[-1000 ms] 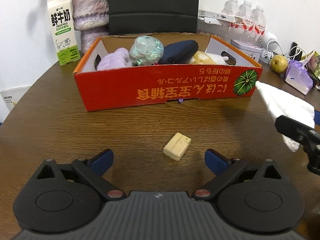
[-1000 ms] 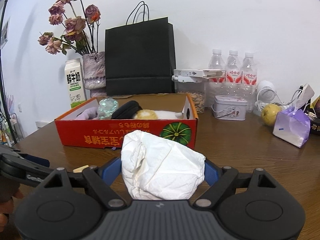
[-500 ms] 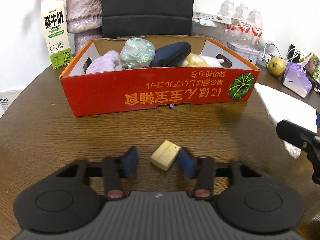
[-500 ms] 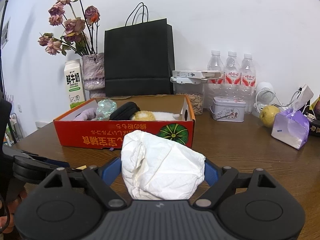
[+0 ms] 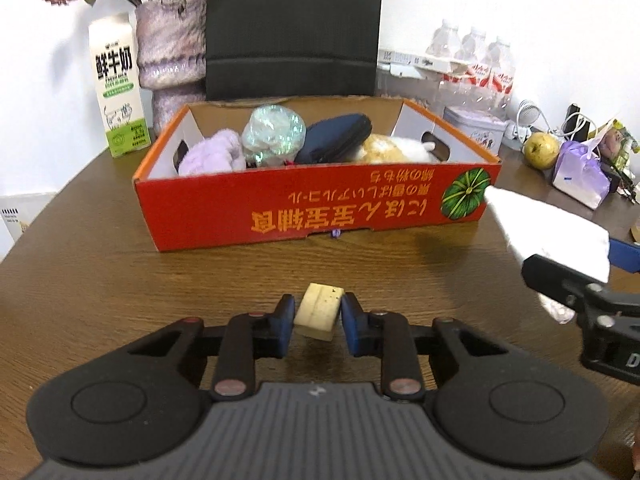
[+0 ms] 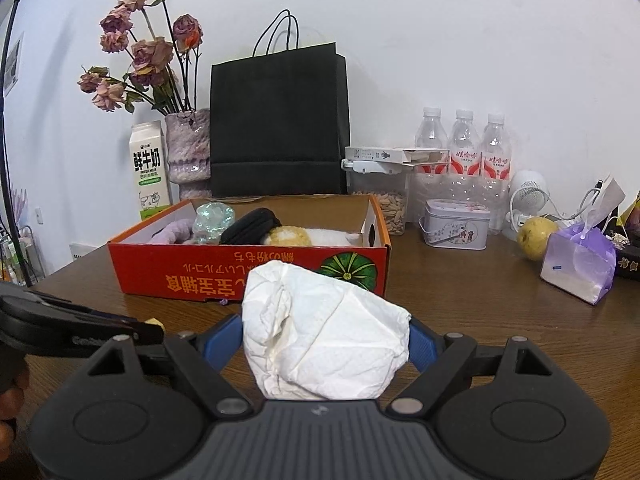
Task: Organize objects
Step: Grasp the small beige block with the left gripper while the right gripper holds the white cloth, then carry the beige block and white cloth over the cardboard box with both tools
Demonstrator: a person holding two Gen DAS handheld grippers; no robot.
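My left gripper [image 5: 317,317] is shut on a small pale wooden block [image 5: 319,312], held just above the brown table in front of the red cardboard box [image 5: 312,208]. The box holds a purple plush, a shiny crumpled ball [image 5: 274,132], a dark blue pouch [image 5: 336,138] and a yellow-white plush. My right gripper [image 6: 326,340] is shut on a crumpled white paper bundle [image 6: 324,332], to the right of the left gripper. The bundle also shows in the left wrist view [image 5: 548,232]. The box shows in the right wrist view [image 6: 248,268].
Behind the box stand a milk carton [image 5: 116,88], a purple vase with dried roses [image 5: 168,56] and a black paper bag [image 5: 292,28]. At the right are water bottles [image 6: 464,148], a tin [image 6: 456,224], a pear [image 6: 536,238] and a purple pouch [image 6: 580,264].
My left gripper moved forward and closed on the wooden block, then lifted it slightly. The right gripper kept hold of the paper bundle and barely moved.
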